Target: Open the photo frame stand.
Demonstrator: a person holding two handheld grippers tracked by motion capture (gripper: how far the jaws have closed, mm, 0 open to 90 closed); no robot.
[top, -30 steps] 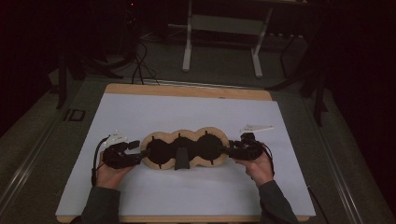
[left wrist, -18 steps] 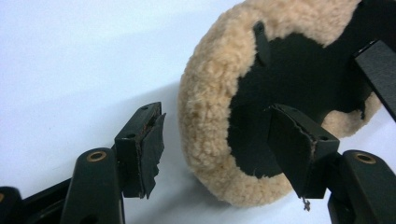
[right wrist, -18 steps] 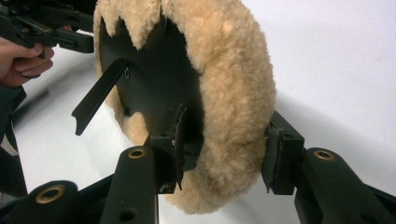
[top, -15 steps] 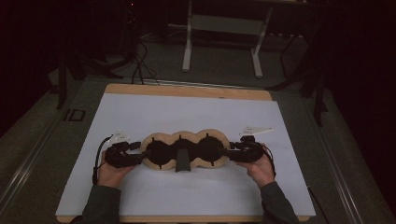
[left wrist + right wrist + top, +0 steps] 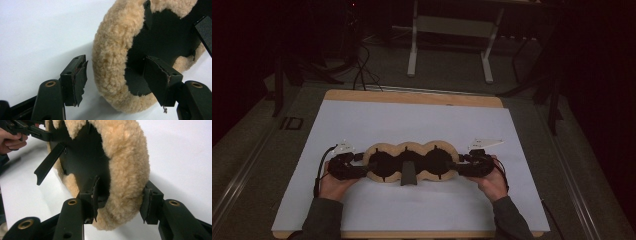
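A long three-lobed pad of tan fleece [image 5: 412, 146] with black backing lies face down on the white table top, a black strap tab [image 5: 408, 174] jutting from its middle. My left gripper [image 5: 364, 167] stands at the pad's left end. In the left gripper view it [image 5: 116, 66] is open and straddles the fleece rim [image 5: 110, 50], with one pad clear of the wool. My right gripper [image 5: 452, 167] is at the right end. In the right gripper view it [image 5: 121, 192] is shut on the fleece rim [image 5: 127, 152], one pad on the black backing, the other against the wool.
The white sheet covers a wooden board [image 5: 412, 96] whose edge shows at the far side. Beyond it a metal stand [image 5: 449, 30] and cables [image 5: 362, 70] sit on the dark floor. A person's hand [image 5: 10, 142] with the left gripper shows far off in the right gripper view.
The left hand has shifted a little toward the pad's left end. The pad and the right hand stay where they were.
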